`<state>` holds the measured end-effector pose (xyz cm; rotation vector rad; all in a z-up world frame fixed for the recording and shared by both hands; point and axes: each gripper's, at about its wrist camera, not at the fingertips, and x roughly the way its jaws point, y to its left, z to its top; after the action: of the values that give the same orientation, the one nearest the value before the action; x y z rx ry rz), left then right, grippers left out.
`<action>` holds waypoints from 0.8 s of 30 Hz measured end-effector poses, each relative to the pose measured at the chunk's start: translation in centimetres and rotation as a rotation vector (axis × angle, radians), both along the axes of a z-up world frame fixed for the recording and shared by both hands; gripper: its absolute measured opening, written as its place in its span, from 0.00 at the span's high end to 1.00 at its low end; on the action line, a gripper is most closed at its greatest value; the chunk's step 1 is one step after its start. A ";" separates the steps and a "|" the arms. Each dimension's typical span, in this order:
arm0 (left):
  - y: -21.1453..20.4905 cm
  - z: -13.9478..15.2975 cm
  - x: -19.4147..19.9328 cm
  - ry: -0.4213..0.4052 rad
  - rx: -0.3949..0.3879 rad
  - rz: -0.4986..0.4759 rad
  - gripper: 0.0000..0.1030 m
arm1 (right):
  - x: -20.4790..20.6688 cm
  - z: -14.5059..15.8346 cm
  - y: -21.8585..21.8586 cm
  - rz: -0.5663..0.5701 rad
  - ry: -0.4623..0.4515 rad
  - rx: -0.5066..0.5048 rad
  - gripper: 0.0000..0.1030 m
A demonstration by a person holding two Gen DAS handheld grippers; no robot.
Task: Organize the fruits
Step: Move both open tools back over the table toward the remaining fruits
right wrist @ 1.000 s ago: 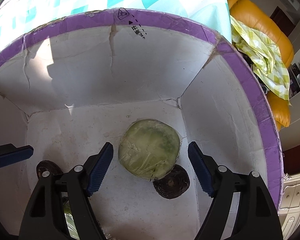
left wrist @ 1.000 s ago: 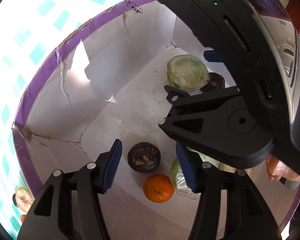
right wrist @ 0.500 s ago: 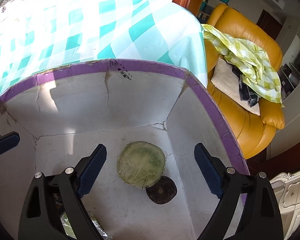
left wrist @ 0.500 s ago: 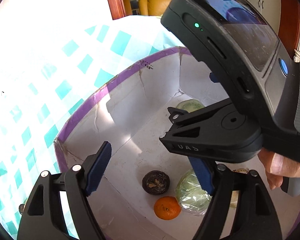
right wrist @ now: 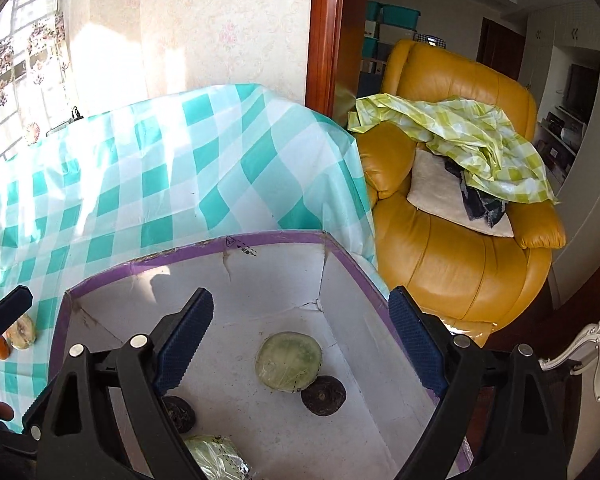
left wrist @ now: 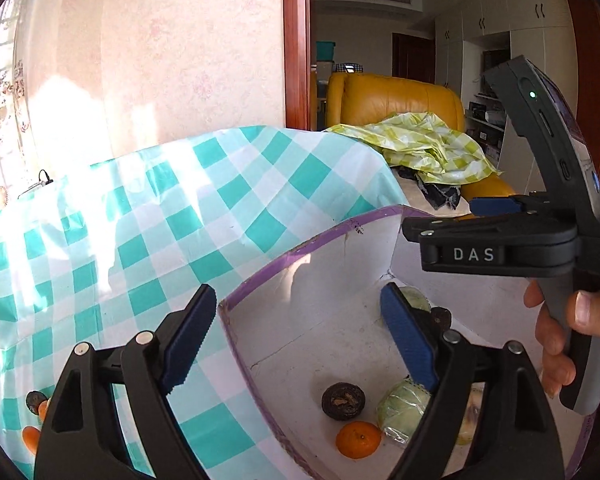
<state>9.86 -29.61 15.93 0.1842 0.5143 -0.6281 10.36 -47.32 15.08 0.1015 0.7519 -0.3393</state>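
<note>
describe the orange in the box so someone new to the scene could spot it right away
Find the purple-rimmed white cardboard box on the teal checked tablecloth. In the left wrist view, the orange lies on the box floor at its near end, beside a dark round fruit and a plastic-wrapped green cabbage. It is the only bright orange thing in the box.

Black claw (left wrist: 296, 340); blue ribbed pads (left wrist: 408, 344); silver screws

a table under a teal-and-white checked cloth (right wrist: 148, 184) carries a purple-rimmed white box (right wrist: 236, 246) at its near right and a few small fruits (right wrist: 20, 332) beside the box's left wall.
</note>
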 end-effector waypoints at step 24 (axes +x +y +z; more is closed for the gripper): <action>19.0 0.9 6.5 -0.001 -0.064 0.319 0.16 | -2.4 9.3 15.9 0.215 -0.245 0.103 0.15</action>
<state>16.35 -10.61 16.85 0.0394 0.5089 -0.3324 7.99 -31.47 24.35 0.1548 0.5313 -0.0811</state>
